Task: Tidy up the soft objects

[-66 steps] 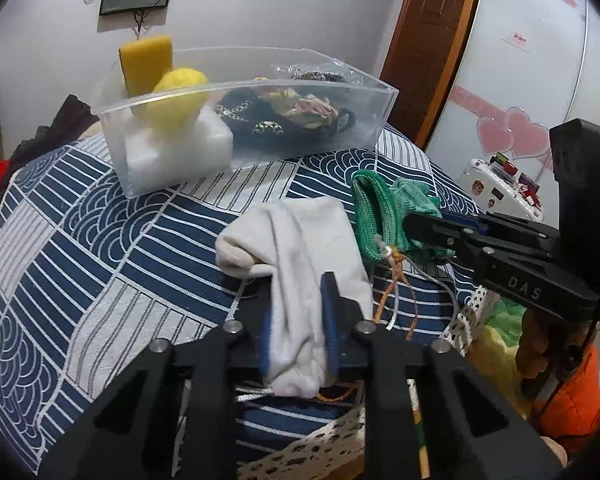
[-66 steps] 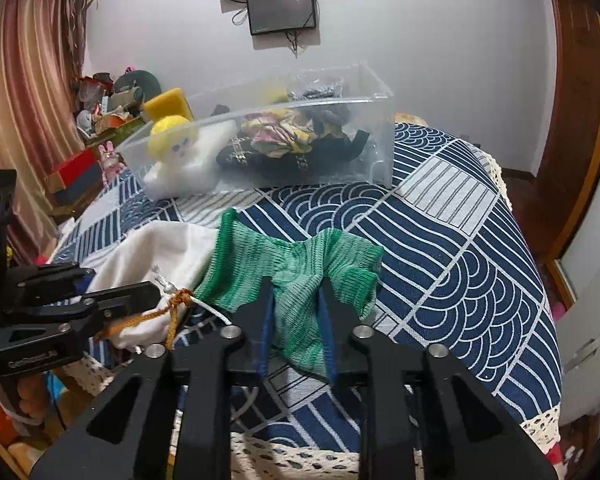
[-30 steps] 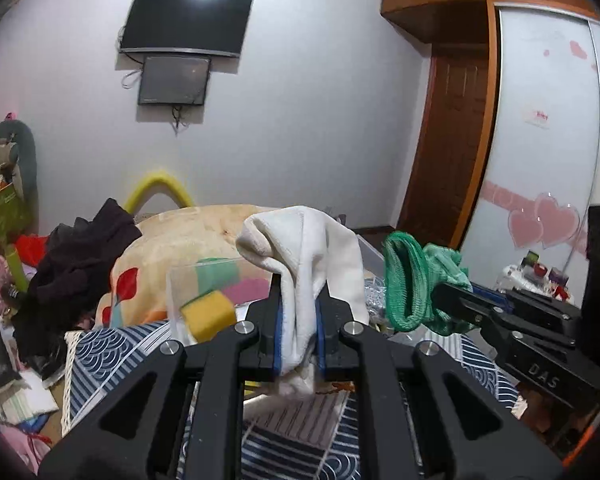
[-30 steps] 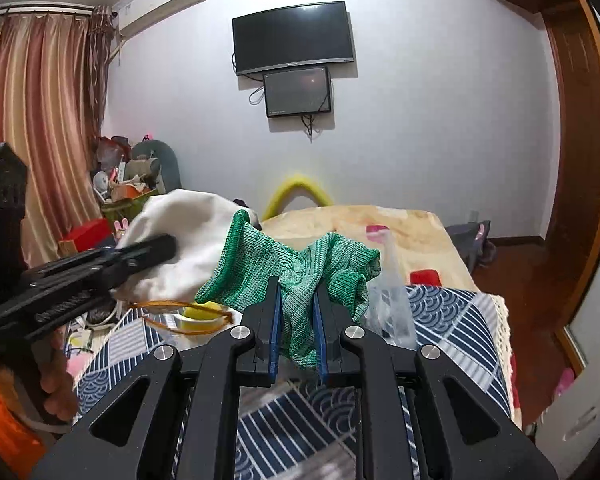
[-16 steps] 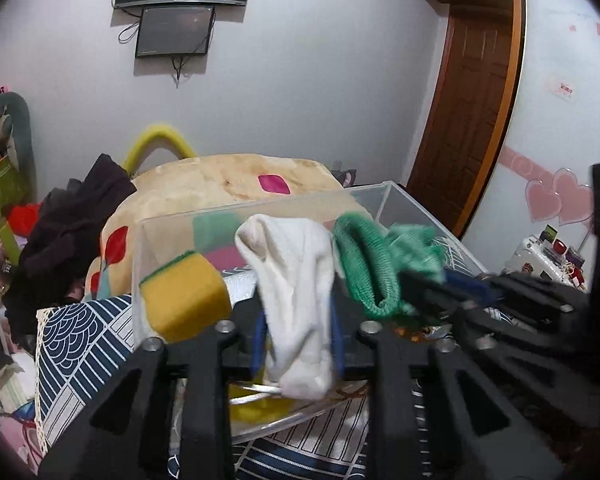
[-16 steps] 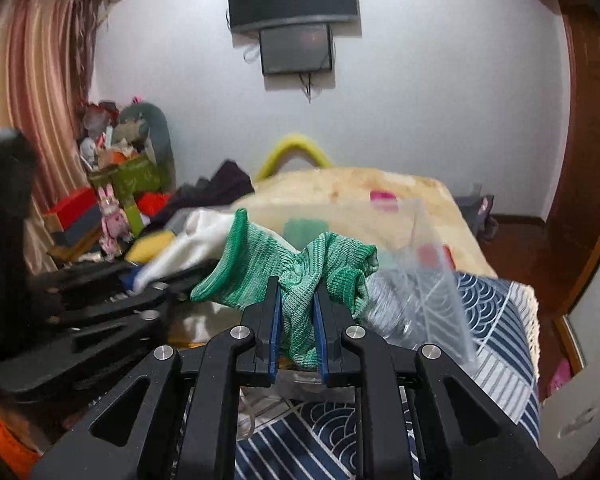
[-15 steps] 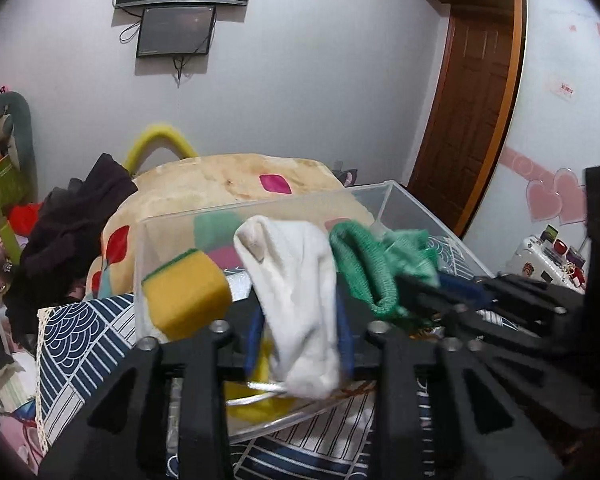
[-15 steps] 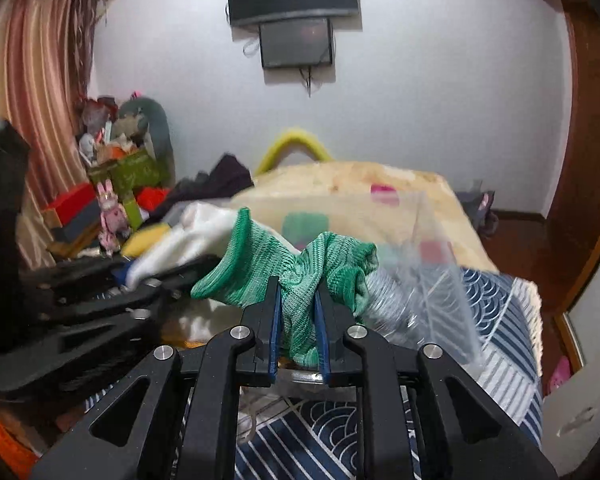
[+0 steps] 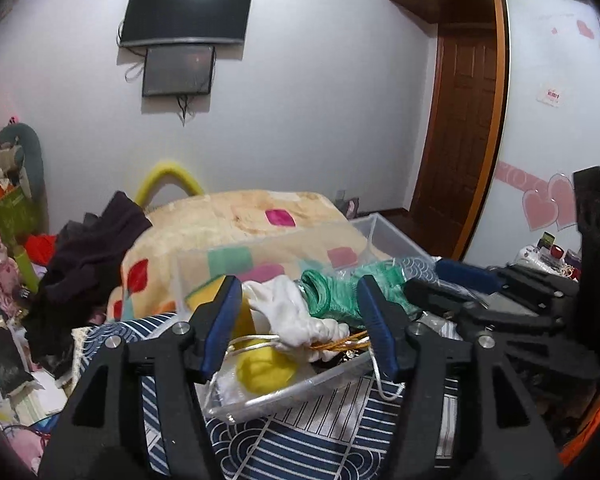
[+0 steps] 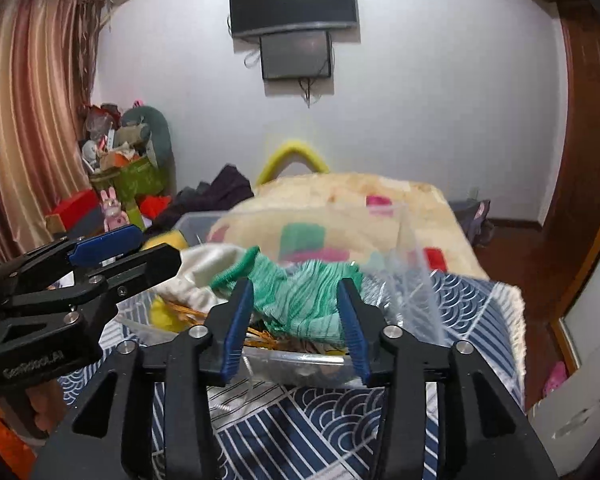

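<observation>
Sitting just ahead of both your grippers, the clear plastic bin holds the white cloth and the green knit cloth side by side, white to the left and green to the right, heaped on what already fills it. Your left gripper has its blue-padded fingers spread wide, the white cloth lying loose between them with neither pad touching it. Your right gripper is spread the same way, and the green knit cloth rests slack in the gap, draped over the bin's contents.

Under the white cloth you can see a yellow round soft thing low in the bin, a yellow sponge behind your left finger, and an orange cord trailing from the cloth's bunched end. What lies deeper in the bin, under the green cloth, is too dark and covered to tell. The bin's near wall is blurred in the right wrist view, and your own fingers cover its corners.

Your bin stands on a blue-and-white patterned cover. Beyond it lies a cream blanket with coloured patches, dark clothes heaped to your left, and a wall screen high ahead.
</observation>
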Tool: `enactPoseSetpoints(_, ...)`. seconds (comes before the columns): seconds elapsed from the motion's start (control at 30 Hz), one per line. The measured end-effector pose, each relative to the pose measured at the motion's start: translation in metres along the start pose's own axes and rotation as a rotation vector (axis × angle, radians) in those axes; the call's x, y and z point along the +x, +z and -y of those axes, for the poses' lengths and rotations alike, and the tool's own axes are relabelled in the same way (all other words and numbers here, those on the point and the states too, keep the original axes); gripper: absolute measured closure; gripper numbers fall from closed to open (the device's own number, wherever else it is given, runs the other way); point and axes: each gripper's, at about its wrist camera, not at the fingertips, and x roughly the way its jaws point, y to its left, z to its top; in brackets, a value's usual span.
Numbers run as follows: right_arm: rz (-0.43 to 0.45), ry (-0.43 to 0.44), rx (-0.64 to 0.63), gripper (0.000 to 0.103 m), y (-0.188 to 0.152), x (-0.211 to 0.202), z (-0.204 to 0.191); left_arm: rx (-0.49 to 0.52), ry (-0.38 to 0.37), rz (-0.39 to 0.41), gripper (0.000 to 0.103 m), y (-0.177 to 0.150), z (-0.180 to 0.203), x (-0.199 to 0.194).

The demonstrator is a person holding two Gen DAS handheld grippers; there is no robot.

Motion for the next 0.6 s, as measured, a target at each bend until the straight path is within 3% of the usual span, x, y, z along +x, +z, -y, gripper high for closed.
enactPoseSetpoints(0.27,0.147,0.008,-0.013,0.043,0.005,-0.058,-0.004,0.025,0.030,0.115,0.028,0.000,0.008,-0.056)
enactPoseSetpoints(0.4,0.215,-0.012,-0.033,0.027,0.003,-0.082,-0.010,0.032,0.026,0.150,0.018,-0.002,0.014,-0.078)
enactPoseSetpoints(0.6,0.265,-0.020,-0.025,0.012,-0.002,-0.100,-0.015,0.053,0.038,0.192,0.003,-0.009,0.023,-0.103)
